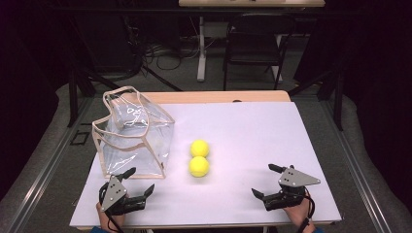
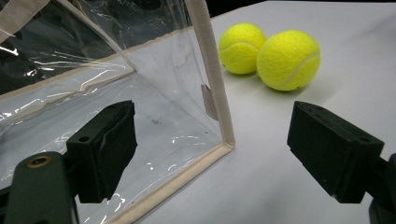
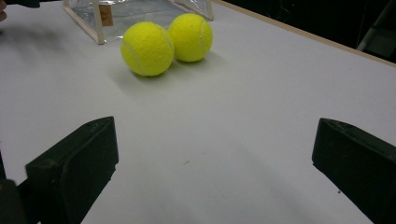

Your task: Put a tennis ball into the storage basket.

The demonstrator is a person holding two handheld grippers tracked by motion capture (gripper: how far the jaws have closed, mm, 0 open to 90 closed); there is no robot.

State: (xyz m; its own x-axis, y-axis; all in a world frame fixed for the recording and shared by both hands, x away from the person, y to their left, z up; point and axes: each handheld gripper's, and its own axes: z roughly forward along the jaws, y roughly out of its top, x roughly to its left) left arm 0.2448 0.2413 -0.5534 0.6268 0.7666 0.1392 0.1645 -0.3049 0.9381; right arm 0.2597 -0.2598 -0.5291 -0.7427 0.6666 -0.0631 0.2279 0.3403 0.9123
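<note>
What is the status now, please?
Left gripper and right gripper open, empty. Two yellow tennis balls touching, beside clear plastic bag. Path clear.

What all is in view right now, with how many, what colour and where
Tennis balls: two, yellow, side by side mid-table, right of the bag.
Clear bag: one, transparent with beige trim, standing at the table's left.
Table: one, white top with a wooden edge.
Chair: one, black, behind the table.
Left gripper: one, black, jaws open at the bag's near corner.
Right gripper: one, black, jaws open, near right.
</note>
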